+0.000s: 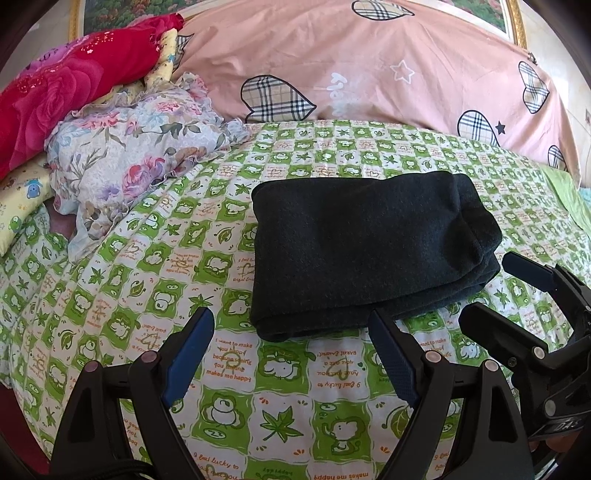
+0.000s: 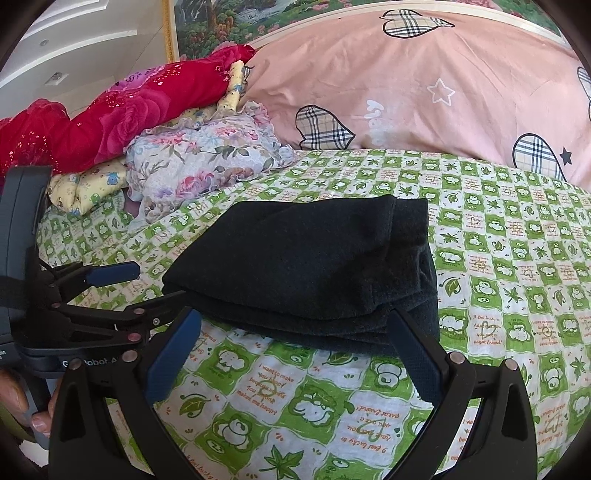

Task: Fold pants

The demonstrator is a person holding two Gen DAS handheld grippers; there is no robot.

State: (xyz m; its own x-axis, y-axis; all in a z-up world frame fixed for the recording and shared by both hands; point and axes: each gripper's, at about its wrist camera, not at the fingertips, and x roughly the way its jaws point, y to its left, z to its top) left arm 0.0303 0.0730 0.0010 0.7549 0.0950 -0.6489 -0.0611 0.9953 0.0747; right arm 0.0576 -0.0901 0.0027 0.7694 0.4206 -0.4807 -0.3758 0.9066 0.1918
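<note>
The dark pants [image 1: 365, 251] lie folded into a thick rectangular stack on the green-and-white patterned bedsheet [image 1: 184, 258]; they also show in the right wrist view [image 2: 310, 266]. My left gripper [image 1: 291, 321] is open and empty, just in front of the stack's near edge. My right gripper [image 2: 295, 325] is open and empty, close to the stack's near edge. In the left wrist view the right gripper [image 1: 517, 291] appears at the right, beside the stack's right end. In the right wrist view the left gripper [image 2: 155, 288] appears at the left, open, beside the stack's left end.
A large pink duvet [image 1: 369, 66] with plaid hearts lies along the back of the bed. A floral cloth [image 1: 140, 158], a red rose blanket [image 1: 62, 92] and a yellow pillow [image 1: 22, 195] are piled at the back left. A framed painting [image 2: 280, 18] hangs behind.
</note>
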